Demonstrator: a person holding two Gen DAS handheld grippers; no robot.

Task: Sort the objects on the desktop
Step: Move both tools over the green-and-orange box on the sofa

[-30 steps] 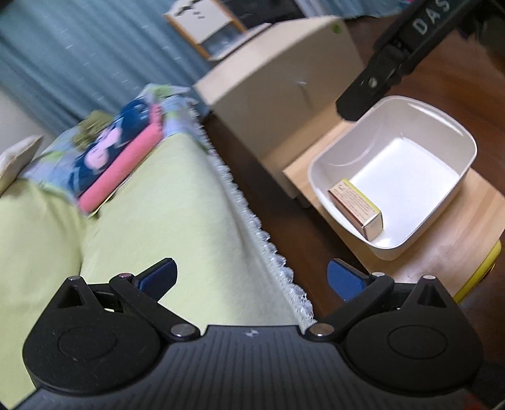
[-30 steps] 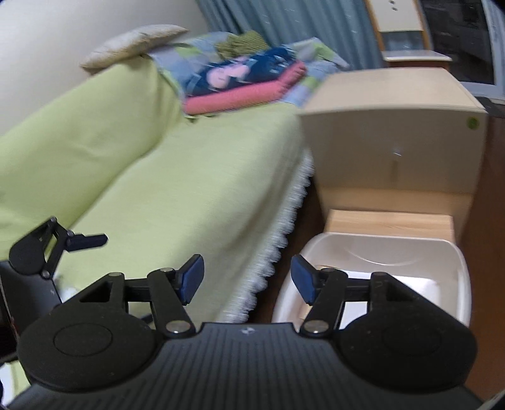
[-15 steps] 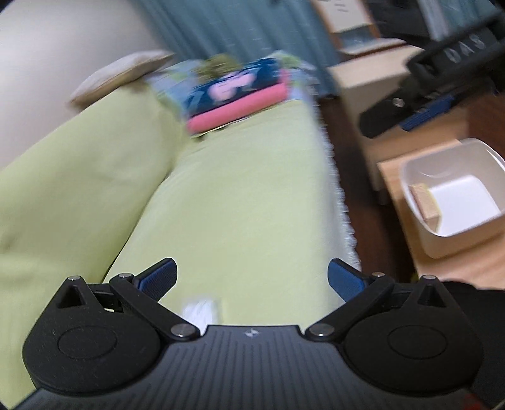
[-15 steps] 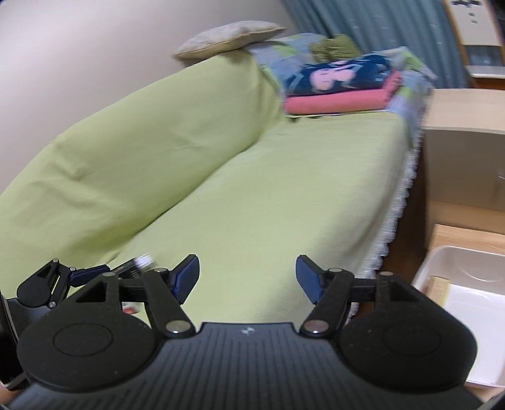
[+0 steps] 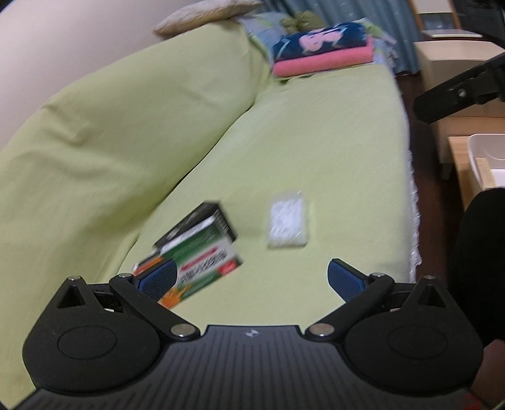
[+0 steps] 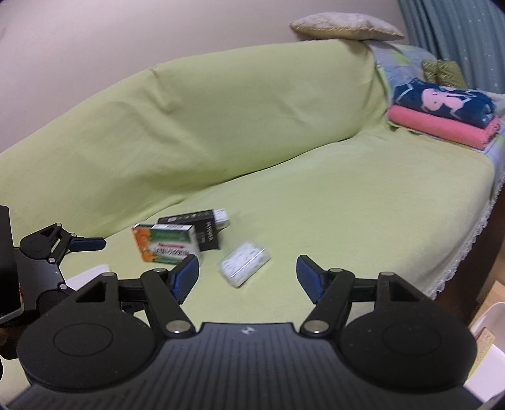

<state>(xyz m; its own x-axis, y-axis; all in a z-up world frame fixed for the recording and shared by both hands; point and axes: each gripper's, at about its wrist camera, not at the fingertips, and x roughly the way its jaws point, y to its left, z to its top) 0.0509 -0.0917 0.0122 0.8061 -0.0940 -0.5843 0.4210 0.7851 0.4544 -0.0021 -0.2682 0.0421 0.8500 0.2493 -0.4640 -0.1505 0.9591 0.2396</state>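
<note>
On the green sofa seat lie a green, white and orange box (image 5: 202, 261) (image 6: 167, 244), a black box (image 5: 195, 222) (image 6: 197, 228) behind it, and a clear white packet (image 5: 288, 222) (image 6: 244, 263). My left gripper (image 5: 251, 279) is open and empty just in front of the green box, with its left pad overlapping the box's near corner. My right gripper (image 6: 247, 277) is open and empty, and the white packet shows between its fingers a little farther off. The left gripper (image 6: 85, 243) also shows at the right wrist view's left edge. The white bin (image 5: 487, 157) (image 6: 487, 318) stands at the right.
Folded pink and blue towels (image 5: 322, 52) (image 6: 442, 110) lie at the sofa's far end, with a cushion (image 6: 345, 26) on the backrest. A wooden table (image 5: 459, 164) and a beige cabinet (image 5: 454, 53) stand right of the sofa's lace edge. A dark sleeve (image 5: 479, 261) fills the right side.
Both grippers have swung left, away from the white bin and over the sofa seat. The boxes and the white packet have come into view. Both stay open.
</note>
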